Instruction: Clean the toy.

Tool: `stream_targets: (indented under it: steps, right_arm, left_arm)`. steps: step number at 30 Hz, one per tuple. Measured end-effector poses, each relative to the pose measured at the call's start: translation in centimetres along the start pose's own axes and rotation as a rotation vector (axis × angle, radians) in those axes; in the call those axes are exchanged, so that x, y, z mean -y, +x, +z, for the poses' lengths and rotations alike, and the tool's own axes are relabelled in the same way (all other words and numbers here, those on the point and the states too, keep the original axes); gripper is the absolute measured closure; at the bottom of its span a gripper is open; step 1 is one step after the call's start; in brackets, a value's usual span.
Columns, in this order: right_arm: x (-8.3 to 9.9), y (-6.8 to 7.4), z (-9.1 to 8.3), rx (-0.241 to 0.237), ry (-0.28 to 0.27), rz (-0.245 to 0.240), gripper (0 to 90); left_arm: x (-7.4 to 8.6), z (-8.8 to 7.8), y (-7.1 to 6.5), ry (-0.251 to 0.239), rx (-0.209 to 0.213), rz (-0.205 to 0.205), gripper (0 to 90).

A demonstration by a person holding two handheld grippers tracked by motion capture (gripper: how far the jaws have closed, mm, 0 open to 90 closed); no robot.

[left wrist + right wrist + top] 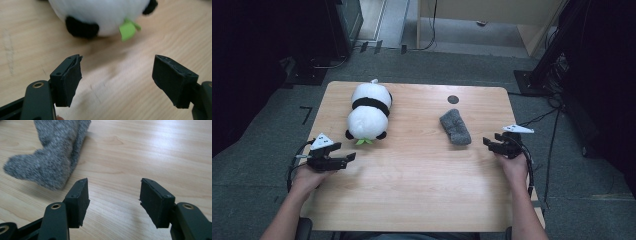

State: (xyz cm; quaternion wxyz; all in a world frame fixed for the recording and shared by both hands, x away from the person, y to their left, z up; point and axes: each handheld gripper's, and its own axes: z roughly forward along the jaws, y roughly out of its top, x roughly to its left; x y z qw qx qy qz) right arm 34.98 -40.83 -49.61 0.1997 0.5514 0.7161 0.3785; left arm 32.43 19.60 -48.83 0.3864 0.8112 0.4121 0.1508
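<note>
Both my tongs gape empty: left tongs (346,159) near the panda (368,111), right tongs (488,144) by the sock (455,127); soft plush may slip.

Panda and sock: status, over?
Left gripper open, short of the plush panda. Right gripper open, beside the grey sock. Nothing held. Nothing in the way.

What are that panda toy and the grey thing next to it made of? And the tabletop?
The panda looks like soft plush: fuzzy white and black pile, with a small green piece that seems to be felt. The grey thing, apparently a sock, looks knitted, probably wool or fleece yarn: speckled, fluffy, matte. The tabletop shows pale wood grain with a smooth, slight sheen, perhaps laminate rather than solid wood.
</note>
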Motion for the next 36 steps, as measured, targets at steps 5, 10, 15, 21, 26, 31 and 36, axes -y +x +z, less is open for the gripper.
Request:
stream_targets:
  steps: [5,10,15,21,26,31,36]
  right_arm:
    - [0.8,-0.5,0.9,0.036,0.064,-0.021,41.1]
    - [1.2,-0.1,1.6,0.082,0.091,-0.072,40.2]
    - [1.6,-0.1,1.7,0.074,0.057,-0.062,35.5]
    - [2.0,-0.3,1.9,0.077,0.026,-0.059,29.9]
    - [1.9,-0.3,1.9,0.075,0.03,-0.062,25.9]
    - [1.9,-0.2,2.0,0.111,0.04,-0.032,18.9]
    - [1.9,-0.1,2.1,0.114,0.042,-0.031,17.4]
  left_arm:
    - [0.9,1.0,-0.2,0.068,0.0,0.045,24.2]
    - [1.4,1.8,-0.1,0.102,-0.006,0.071,24.9]
    - [1.8,1.8,0.1,0.071,-0.004,0.082,24.6]
    - [2.0,2.0,0.2,0.06,-0.023,0.076,18.7]
    - [2.0,2.0,0.2,0.06,-0.027,0.069,18.6]
    - [1.9,2.1,0.1,0.064,-0.039,0.072,17.3]
    - [1.9,2.1,0.1,0.064,-0.04,0.07,17.0]
